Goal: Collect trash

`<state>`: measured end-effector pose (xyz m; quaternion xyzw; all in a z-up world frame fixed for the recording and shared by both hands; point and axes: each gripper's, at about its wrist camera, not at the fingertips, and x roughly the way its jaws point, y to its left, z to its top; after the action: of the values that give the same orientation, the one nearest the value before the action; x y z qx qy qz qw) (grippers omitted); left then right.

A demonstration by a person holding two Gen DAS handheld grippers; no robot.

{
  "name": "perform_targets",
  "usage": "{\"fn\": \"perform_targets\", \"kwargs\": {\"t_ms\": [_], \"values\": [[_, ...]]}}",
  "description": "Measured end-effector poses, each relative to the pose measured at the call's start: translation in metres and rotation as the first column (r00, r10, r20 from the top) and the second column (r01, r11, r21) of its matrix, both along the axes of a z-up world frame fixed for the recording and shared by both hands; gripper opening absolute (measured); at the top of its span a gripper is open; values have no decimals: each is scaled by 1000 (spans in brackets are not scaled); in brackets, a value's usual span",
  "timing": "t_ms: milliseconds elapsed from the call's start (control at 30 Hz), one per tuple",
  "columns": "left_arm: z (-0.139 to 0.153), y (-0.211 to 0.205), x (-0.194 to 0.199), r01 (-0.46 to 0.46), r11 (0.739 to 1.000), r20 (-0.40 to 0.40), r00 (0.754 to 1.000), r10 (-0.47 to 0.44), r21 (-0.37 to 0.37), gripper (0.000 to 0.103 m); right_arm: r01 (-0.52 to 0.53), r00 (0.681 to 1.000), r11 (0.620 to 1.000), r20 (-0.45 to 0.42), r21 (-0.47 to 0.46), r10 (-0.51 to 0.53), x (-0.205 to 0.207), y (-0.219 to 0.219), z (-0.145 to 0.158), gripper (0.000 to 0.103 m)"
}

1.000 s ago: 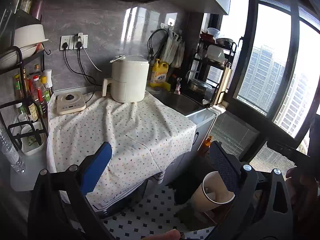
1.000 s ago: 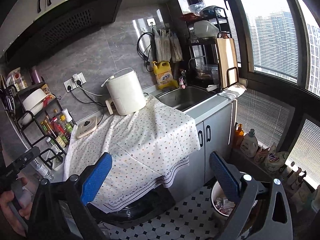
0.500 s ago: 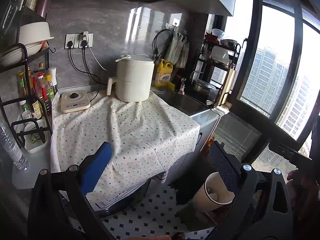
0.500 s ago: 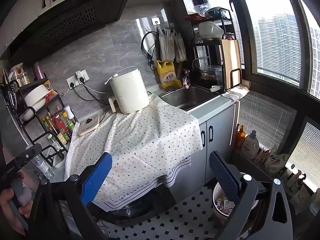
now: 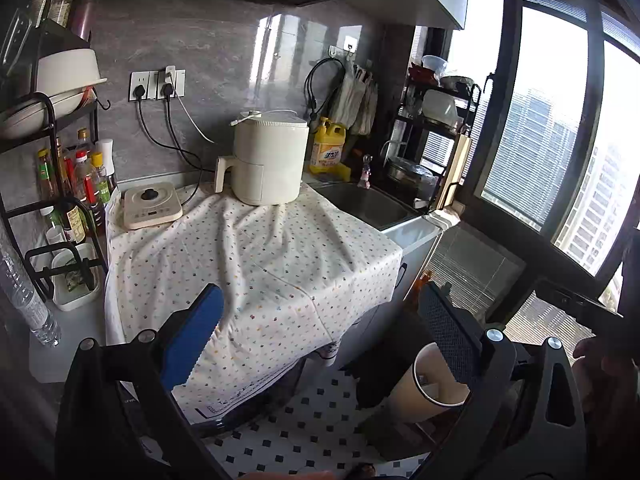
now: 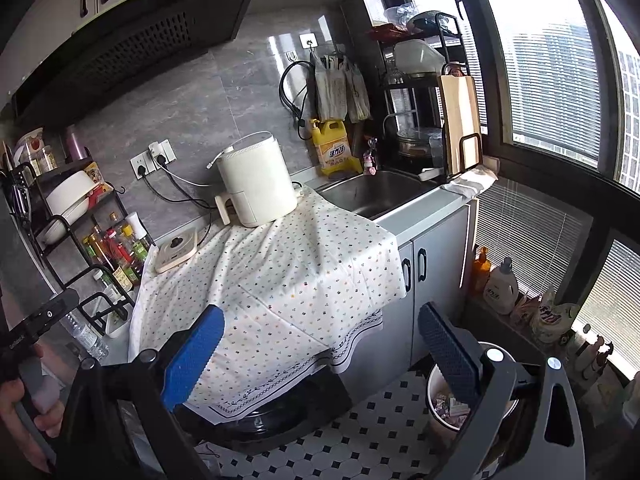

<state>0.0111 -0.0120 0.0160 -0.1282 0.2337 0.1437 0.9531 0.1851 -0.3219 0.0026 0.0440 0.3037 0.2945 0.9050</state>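
You held both grippers above the kitchen floor, facing the counter. Left gripper (image 5: 320, 328): jaws stood wide apart, nothing between the blue pads. Right gripper (image 6: 320, 340): the same, wide and empty.

Centre of both views: a dotted cloth (image 5: 256, 256) lay draped over the counter, its front edge hanging down past the cabinet doors (image 6: 416, 272). On the cloth, toward the back, a white cooker (image 5: 270, 160) stood upright; a small flat white scale (image 5: 150, 205) sat to its left. Right of the cooker, a yellow detergent jug (image 6: 334, 148) stood just beside the sink (image 6: 372, 192).

Left edge of the frame: a black rack (image 5: 48, 184) with sauce bottles. A clear water bottle (image 5: 24, 300) stood on the counter below it.

Task item: the trash bin (image 6: 444, 404) sat on the tiled floor (image 6: 360, 440) at lower right of the right wrist view, partly behind the right-hand finger; you could see wrappers inside. In the left wrist view the bin (image 5: 424, 392) showed at lower right, also partly hidden by the finger.

Your left hand (image 6: 24, 412) gripped its handle at the lower left of the right wrist view. No loose trash could be made out on the cloth.
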Motion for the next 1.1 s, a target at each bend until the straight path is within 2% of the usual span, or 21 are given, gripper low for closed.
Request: {"fn": "perform_targets", "kwargs": {"t_ms": [733,1100], "values": [[-1,3,7,8,1000,-11,1000,-8,-6,97,24,1000,1000,-6,3,-24,1,-5,-7,95],[-13,2,15,33,999,-31,999,-33,-23,97,62,997,998,-34,-22,-63,-4,-14,-18,95]]}}
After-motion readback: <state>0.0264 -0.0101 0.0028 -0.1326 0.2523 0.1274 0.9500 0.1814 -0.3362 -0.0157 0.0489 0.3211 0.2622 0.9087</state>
